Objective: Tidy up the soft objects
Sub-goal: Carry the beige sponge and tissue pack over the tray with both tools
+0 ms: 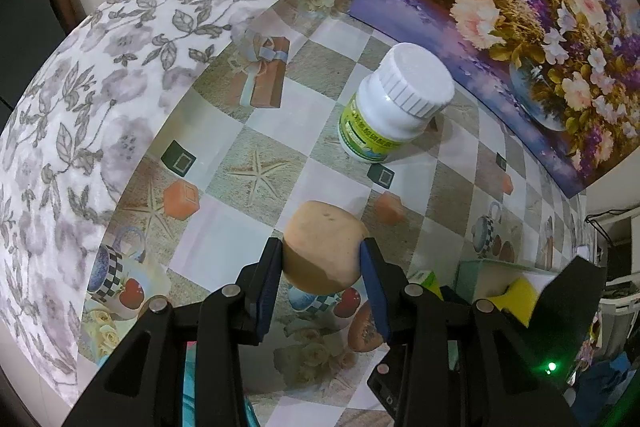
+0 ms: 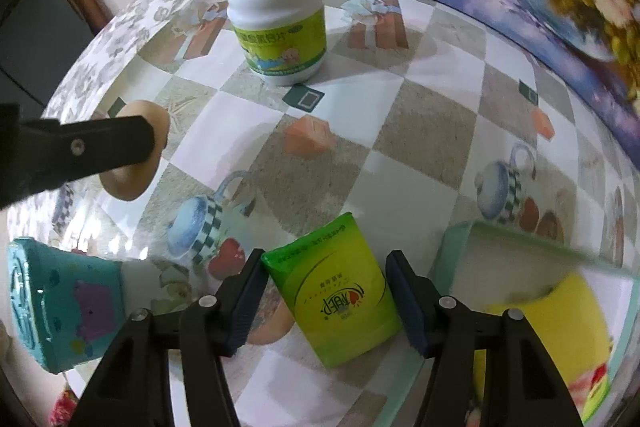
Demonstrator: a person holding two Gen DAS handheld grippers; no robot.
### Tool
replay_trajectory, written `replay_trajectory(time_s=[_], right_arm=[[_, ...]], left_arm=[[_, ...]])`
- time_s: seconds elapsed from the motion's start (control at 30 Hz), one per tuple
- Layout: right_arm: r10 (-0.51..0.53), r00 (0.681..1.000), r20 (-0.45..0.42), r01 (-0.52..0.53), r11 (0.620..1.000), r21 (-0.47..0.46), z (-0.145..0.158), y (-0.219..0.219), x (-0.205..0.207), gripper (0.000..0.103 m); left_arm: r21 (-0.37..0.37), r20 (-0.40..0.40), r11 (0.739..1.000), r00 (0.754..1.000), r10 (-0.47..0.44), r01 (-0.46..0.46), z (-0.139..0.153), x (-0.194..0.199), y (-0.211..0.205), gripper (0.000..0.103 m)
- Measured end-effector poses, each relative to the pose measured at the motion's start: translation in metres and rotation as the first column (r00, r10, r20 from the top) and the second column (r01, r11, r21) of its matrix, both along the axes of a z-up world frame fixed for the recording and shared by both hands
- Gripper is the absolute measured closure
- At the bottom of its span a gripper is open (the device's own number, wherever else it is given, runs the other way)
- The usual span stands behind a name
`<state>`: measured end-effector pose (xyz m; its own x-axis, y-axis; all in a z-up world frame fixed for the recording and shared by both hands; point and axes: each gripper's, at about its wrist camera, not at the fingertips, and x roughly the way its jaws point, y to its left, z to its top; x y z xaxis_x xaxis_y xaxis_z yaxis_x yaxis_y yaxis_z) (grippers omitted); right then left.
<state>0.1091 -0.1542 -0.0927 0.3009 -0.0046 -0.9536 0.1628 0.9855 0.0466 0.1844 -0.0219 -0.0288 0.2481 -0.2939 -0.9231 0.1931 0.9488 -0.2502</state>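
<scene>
My left gripper (image 1: 323, 245) is shut on a tan, round, bun-like soft object (image 1: 324, 231), its blue pads pressing both sides just above the patterned tablecloth. In the right wrist view that same bun (image 2: 136, 155) shows at the left behind a black finger. My right gripper (image 2: 326, 255) points down over a green tissue pack (image 2: 336, 291) that sits askew between its blue pads. The pack's upper left corner meets one pad and its right edge meets the other.
A white bottle with a green label (image 1: 392, 103) (image 2: 276, 11) stands mid-table. A pale green tray (image 2: 460, 239) holding a yellow sponge (image 2: 560, 315) is at the right. A teal box (image 2: 64, 307) lies at the left. A flower painting (image 1: 520, 7) leans behind; a floral cloth (image 1: 80, 107) covers the left.
</scene>
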Motion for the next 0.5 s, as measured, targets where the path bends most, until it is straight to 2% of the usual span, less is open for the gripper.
replay_trajectory(time_s=[0.17, 0.5], right_arm=[[-0.053, 0.998, 0.031, 0.052, 0.997, 0.048, 0.015, -0.002, -0.020, 0.040], [-0.119, 0.987, 0.112, 0.108, 0.989, 0.100, 0.069, -0.016, -0.065, 0.040]], left_arm=[[-0.005, 0.020, 1.000, 1.000, -0.018, 0.018, 0.009, -0.006, -0.004, 0.062], [0.018, 0.084, 0.999, 0.996, -0.036, 0.034, 0.033, -0.021, -0.008, 0.062]])
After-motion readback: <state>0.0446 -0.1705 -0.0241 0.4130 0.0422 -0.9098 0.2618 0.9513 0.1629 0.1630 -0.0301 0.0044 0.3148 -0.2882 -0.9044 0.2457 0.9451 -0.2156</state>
